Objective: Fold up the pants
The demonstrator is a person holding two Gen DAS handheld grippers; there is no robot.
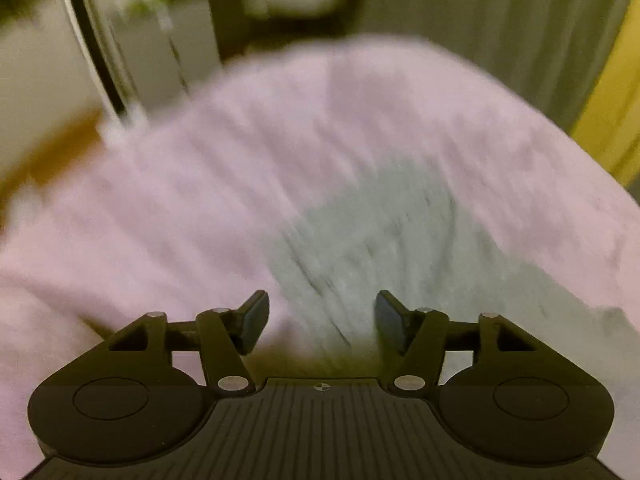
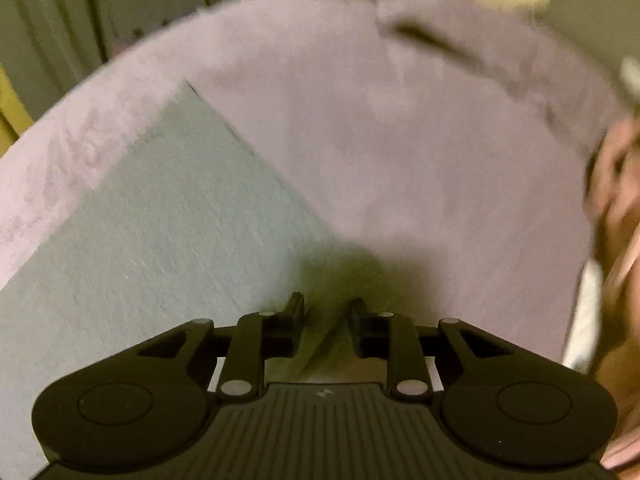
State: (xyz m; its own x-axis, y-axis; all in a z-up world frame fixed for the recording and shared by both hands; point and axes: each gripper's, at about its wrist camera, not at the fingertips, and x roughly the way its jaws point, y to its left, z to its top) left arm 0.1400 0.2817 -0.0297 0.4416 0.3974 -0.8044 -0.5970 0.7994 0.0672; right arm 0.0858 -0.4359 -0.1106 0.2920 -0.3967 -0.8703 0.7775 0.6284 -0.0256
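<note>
The room was dim and yellow-tinted. Motion blur streaked the fluffy pink blanket (image 1: 224, 184) and the pale grey-green knitted pants (image 1: 376, 232) lying on it. Beyond the blanket everything smeared and bowed with fisheye distortion. A soft shadow fell on the pants nearest the lens.

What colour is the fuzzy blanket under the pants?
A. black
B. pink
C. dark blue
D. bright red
B: the fuzzy blanket spread under the pale grey-green pants looks soft pink in the left view, more lilac in the right one, and it fills most of both.
</note>
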